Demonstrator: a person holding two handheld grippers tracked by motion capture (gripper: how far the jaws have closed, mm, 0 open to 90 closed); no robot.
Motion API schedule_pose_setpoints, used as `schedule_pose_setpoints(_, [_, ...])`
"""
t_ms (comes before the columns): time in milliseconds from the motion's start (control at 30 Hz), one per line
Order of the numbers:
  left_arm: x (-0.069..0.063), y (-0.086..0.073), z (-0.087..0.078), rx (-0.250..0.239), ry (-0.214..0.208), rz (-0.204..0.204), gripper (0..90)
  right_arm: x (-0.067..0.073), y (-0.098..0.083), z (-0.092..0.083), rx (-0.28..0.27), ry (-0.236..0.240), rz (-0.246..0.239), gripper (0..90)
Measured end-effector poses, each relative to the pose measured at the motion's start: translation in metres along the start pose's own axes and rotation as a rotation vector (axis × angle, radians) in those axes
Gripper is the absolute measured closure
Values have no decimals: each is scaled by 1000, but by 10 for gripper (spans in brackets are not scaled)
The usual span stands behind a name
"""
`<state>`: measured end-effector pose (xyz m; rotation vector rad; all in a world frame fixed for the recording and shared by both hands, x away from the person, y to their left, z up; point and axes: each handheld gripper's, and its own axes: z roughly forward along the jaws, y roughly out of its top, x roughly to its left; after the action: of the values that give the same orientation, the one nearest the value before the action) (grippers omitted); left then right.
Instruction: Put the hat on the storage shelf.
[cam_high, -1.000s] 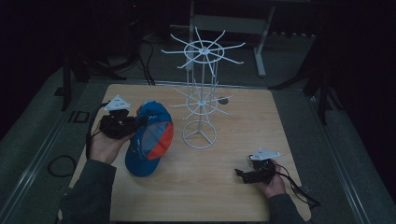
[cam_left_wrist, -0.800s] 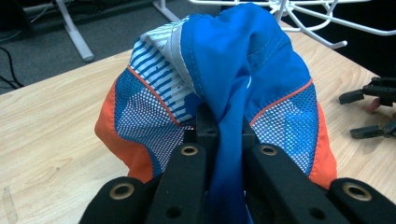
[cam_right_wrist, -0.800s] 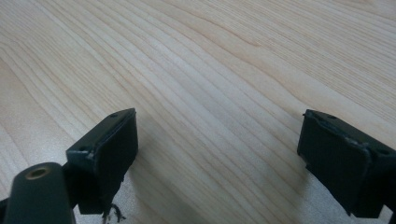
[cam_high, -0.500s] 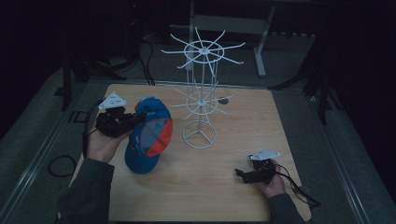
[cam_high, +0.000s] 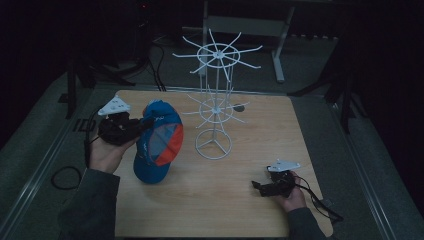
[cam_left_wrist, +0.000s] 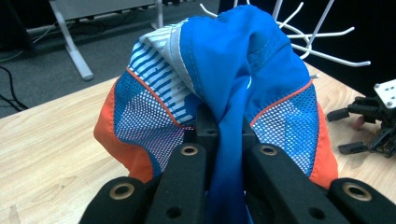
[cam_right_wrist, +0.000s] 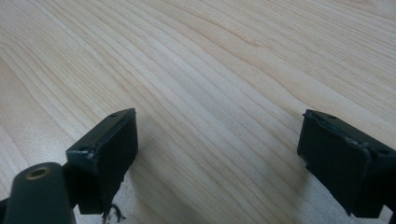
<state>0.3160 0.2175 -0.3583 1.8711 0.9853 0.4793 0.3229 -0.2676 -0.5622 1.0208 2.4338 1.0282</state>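
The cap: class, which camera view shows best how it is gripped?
The left gripper view: the cap is bunched between black fingers. The high view shows its whole shape beside the rack. The right gripper view faces table.

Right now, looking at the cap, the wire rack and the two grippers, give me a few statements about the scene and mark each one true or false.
1. The left gripper is clamped on the cap's blue fabric. True.
2. The right gripper holds a second cap. False: its jaws stand wide apart over bare table, with nothing between them.
3. The cap is hanging on the wire rack. False: it is beside the rack, in the left gripper, its lower end at the table.
4. The cap is blue with orange and mesh panels. True.
5. The rack is white and stands on the table. True.
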Motion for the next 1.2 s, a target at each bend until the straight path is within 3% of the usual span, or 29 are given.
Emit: schedule_pose_setpoints(1200, [1,20,-18,-83,-40,4,881,0,0,0,0,0,1,121])
